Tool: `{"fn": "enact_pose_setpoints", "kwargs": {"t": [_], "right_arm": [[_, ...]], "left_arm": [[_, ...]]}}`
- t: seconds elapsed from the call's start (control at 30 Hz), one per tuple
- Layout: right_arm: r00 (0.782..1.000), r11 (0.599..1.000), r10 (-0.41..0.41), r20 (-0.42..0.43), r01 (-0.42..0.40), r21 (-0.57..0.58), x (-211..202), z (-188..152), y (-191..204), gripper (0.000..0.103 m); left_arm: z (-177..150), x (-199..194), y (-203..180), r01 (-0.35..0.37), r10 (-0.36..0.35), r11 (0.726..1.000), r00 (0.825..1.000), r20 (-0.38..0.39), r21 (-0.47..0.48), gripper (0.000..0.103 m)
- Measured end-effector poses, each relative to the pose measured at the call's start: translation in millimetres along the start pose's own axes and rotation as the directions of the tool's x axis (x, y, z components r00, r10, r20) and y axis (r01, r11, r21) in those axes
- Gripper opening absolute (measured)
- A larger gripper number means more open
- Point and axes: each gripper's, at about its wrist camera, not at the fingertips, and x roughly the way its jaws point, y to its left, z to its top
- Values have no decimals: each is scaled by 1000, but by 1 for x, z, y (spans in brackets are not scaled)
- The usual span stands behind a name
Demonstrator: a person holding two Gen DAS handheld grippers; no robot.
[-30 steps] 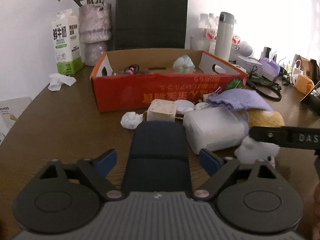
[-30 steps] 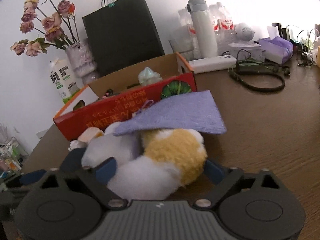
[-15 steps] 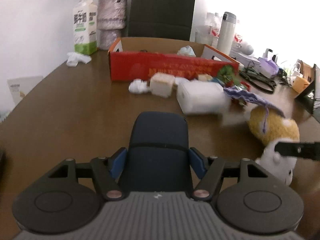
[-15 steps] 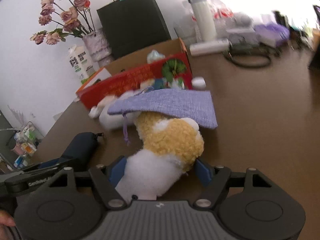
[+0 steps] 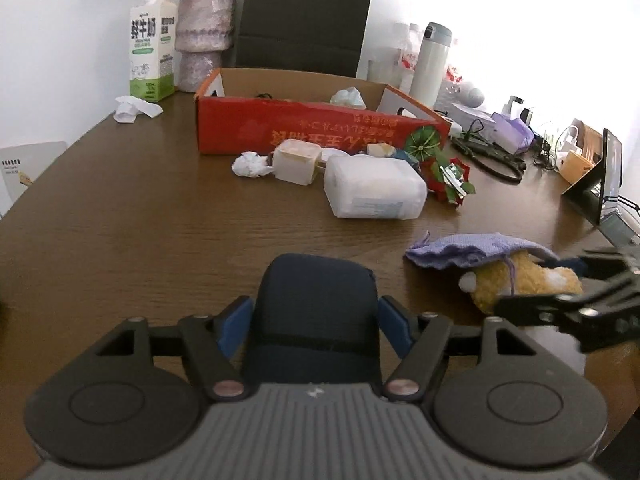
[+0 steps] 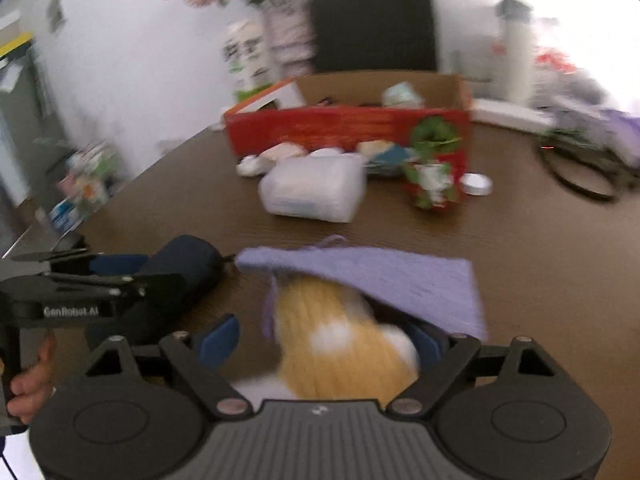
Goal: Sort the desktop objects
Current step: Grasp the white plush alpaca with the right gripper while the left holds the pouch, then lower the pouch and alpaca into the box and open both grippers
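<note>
My left gripper [image 5: 316, 322] is shut on a dark navy pouch [image 5: 316, 300], held near the table's front; it also shows in the right wrist view [image 6: 176, 276]. My right gripper [image 6: 320, 340] is shut on a yellow and white plush toy [image 6: 340, 344] with a purple cloth bag [image 6: 392, 280] draped over it. In the left wrist view the plush [image 5: 520, 280] and the purple bag [image 5: 472, 254] are at the right. A red cardboard box [image 5: 312, 132] stands further back, with a white packet [image 5: 374, 194], a cream tub [image 5: 298, 160] and a crumpled tissue [image 5: 250, 164] before it.
A milk carton [image 5: 152, 46], a vase [image 5: 204, 36], a black paper bag [image 5: 304, 16] and a white flask [image 5: 432, 64] stand along the back. Cables [image 5: 492, 156] and a tablet [image 5: 604, 184] crowd the right side. A red and green wrapper [image 5: 448, 178] lies by the box.
Both grippers pulled back from the box toward the near edge, carrying the pouch and the plush with the purple bag. The left gripper closed on the pouch. The right view is blurred by motion.
</note>
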Motion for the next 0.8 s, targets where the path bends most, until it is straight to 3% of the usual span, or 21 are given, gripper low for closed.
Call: {"fn": "enact_pose_setpoints", "kwargs": {"t": [0.1,0.2,0.27,0.33,0.47,0.5,0.53,0.6,0.67,0.8], "right_arm": [[999,999,-40,0,40,-13,15,17,0,88],[1000,999,-11,-30,9,-40,15,19,5,86],[998,997,-1,-56,-3,-72,12,11,14,71],[995,992,-75,-69,67,-107,13,5,20,54],[990,992,-125,-61,123,-42,-1,-11,11,51],[990,991,-131,-56,130,-19,-7,-15,8,50],[990,991,-134,-45,134,3,-12,-18,6,49],[994,992,-107,-6,108,63,-27,-23,1,47],[999,990,-36,41,30,140,-45,-26,-6,46],[985,973,38,166,-74,217,-84,-32,-12,46]], "left_arm": [[0,2,-3,4,-4,1000,1000,0,10,71],[-2,1,-3,12,-12,1000,1000,-2,23,71],[-3,1,-3,15,-15,999,1000,1,31,70],[-3,2,-3,18,-19,999,1000,8,33,71],[-6,10,-6,31,-30,999,999,-36,42,81],[-7,11,-9,23,-21,997,999,-27,69,81],[-9,11,-14,-4,6,995,1000,-20,96,72],[-10,7,-17,-22,22,994,1000,1,104,67],[-12,-1,-16,-21,20,997,1000,13,77,65],[-16,-23,-14,-14,12,999,998,57,45,63]]}}
